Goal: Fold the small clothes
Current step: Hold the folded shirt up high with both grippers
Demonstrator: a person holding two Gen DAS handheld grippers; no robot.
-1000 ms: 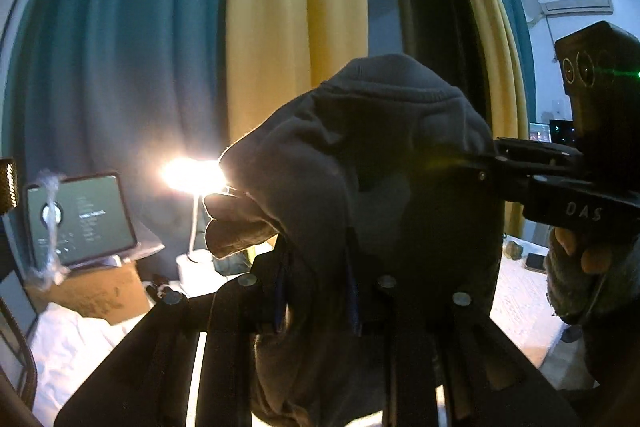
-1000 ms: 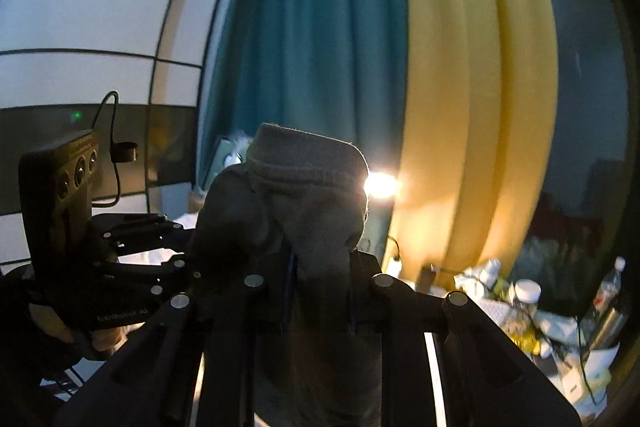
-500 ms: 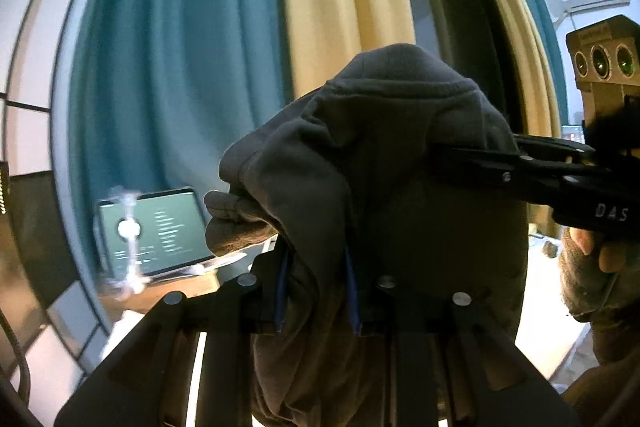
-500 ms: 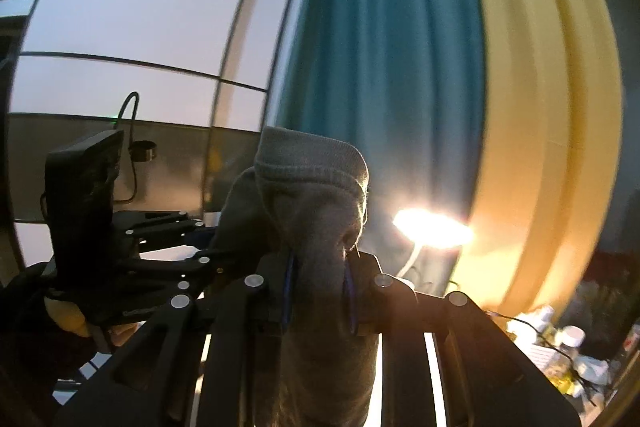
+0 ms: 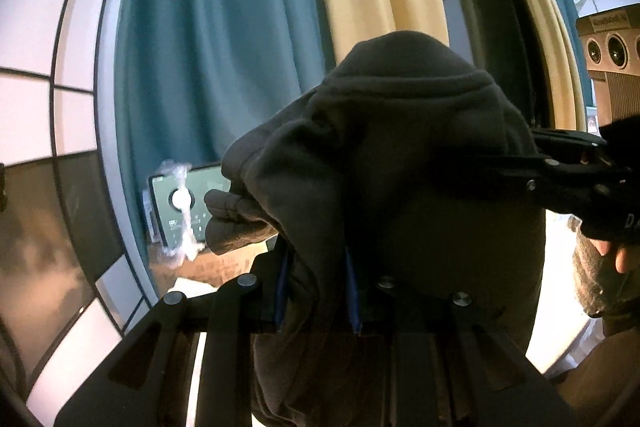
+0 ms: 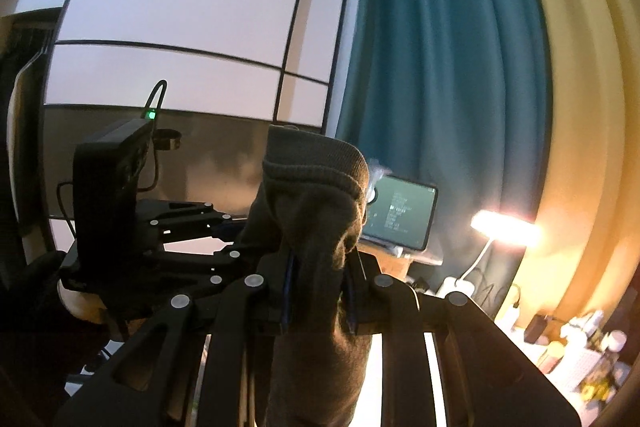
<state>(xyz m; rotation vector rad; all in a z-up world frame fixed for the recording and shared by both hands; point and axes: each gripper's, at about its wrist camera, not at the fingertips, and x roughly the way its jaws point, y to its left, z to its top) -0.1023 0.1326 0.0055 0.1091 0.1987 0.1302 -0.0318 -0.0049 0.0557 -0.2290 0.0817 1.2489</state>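
A dark grey knitted garment [image 5: 392, 155] hangs in the air between both grippers. My left gripper [image 5: 316, 291] is shut on a bunched fold of it, cloth spilling up over the fingers. In the left wrist view the right gripper [image 5: 560, 167] reaches in from the right and bites the cloth's right edge. In the right wrist view my right gripper [image 6: 318, 295] is shut on a ribbed cuff of the same garment [image 6: 316, 195]. The left gripper [image 6: 192, 227] shows at the left, close by. The garment's lower part is hidden below the fingers.
Teal and yellow curtains [image 5: 224, 39] hang behind, with white panelled doors [image 6: 180, 27] to the left. A lit tablet [image 6: 400, 211] stands on a cardboard box. A lamp [image 6: 504, 227] glows at the right above a cluttered table [image 6: 580, 339].
Both grippers have swung left with the garment held between them; the views now face the white panels. The lamp has left the left wrist view. Grips are unchanged.
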